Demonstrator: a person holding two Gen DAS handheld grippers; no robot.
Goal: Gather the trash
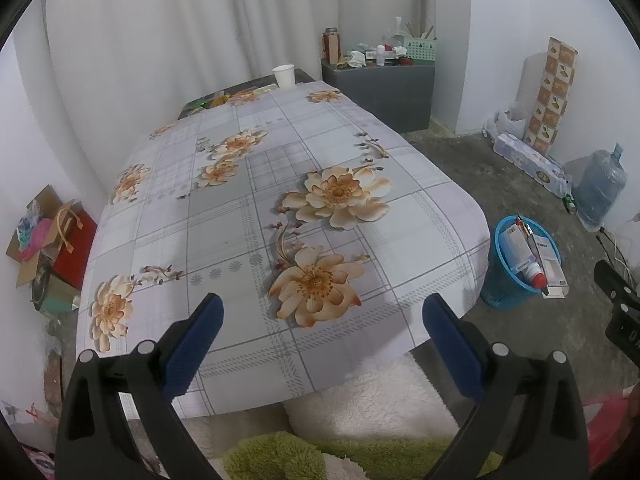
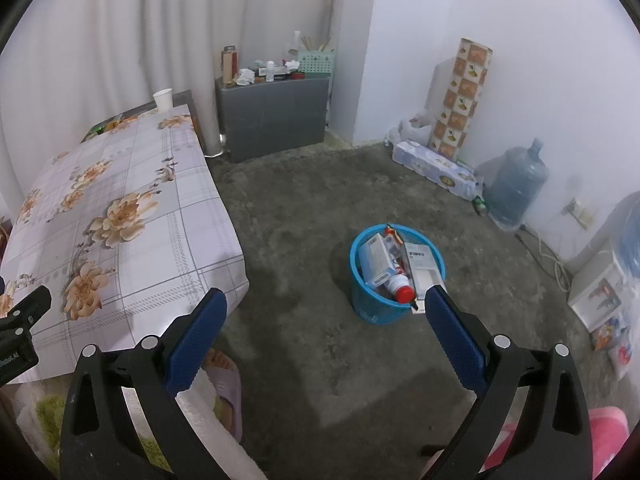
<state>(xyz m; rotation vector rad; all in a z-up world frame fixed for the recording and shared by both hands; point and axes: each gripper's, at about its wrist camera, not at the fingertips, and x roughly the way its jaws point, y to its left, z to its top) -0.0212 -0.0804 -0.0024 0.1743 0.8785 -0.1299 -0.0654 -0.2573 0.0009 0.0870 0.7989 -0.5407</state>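
A blue plastic bin [image 2: 370,312] stands on the grey floor, holding cardboard boxes [image 2: 376,258] and a white bottle with a red cap [image 2: 400,286]. The same bin [image 1: 502,288] shows to the right of the table in the left wrist view. My right gripper [image 2: 326,300] hangs open above the floor just in front of the bin, nothing between its blue pads. My left gripper [image 1: 322,306] is open over the near end of the flowered tablecloth [image 1: 224,216], also holding nothing. A white paper cup [image 1: 284,75] stands at the table's far end.
A grey cabinet [image 2: 276,116] with bottles and clutter stands in the far corner. A tissue pack [image 2: 436,170], a patterned roll [image 2: 464,96] and a water jug [image 2: 516,188] line the right wall. A person's slippered foot [image 2: 226,384] is beside the table. Boxes [image 1: 44,240] sit at the left.
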